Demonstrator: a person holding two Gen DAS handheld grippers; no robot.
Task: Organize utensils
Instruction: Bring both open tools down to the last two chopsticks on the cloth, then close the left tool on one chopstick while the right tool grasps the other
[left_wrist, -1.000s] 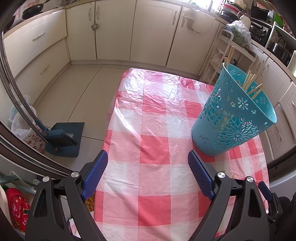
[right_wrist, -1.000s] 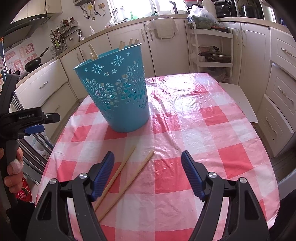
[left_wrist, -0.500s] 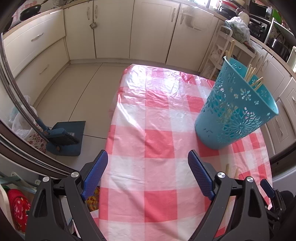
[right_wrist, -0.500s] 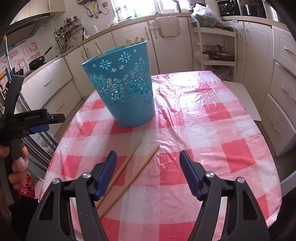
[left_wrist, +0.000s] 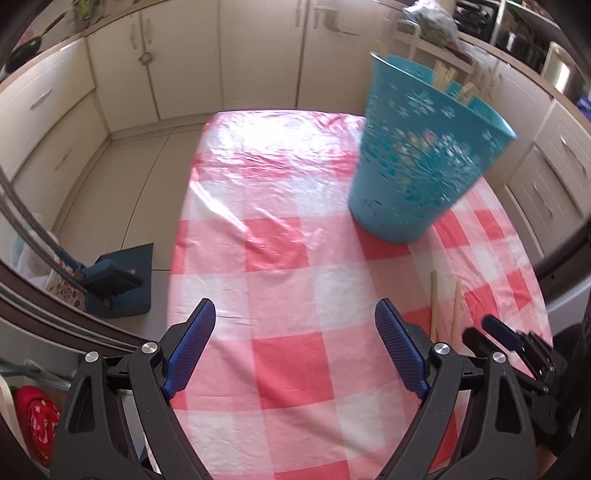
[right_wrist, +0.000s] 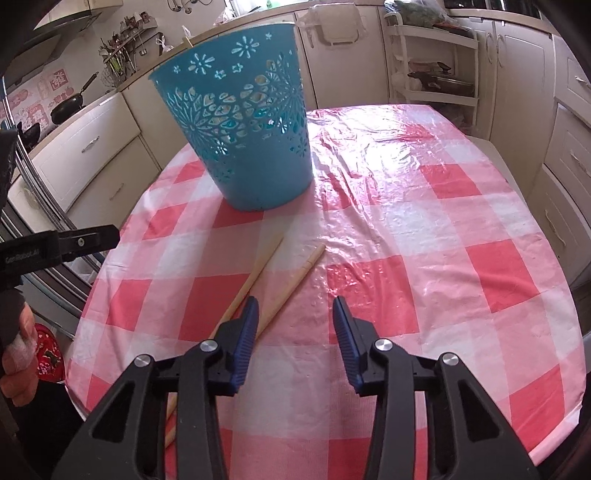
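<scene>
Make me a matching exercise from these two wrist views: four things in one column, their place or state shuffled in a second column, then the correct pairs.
Things
1. teal perforated plastic basket
2. two loose wooden chopsticks
3. left gripper
4. right gripper

Place or state
A. lying flat on the pink checked tablecloth
B. jaws wide open, nothing between them
C. standing upright, with sticks poking out of the top
D. jaws part open, hovering beside the loose sticks

Pairs: 1-C, 2-A, 3-B, 4-D
</scene>
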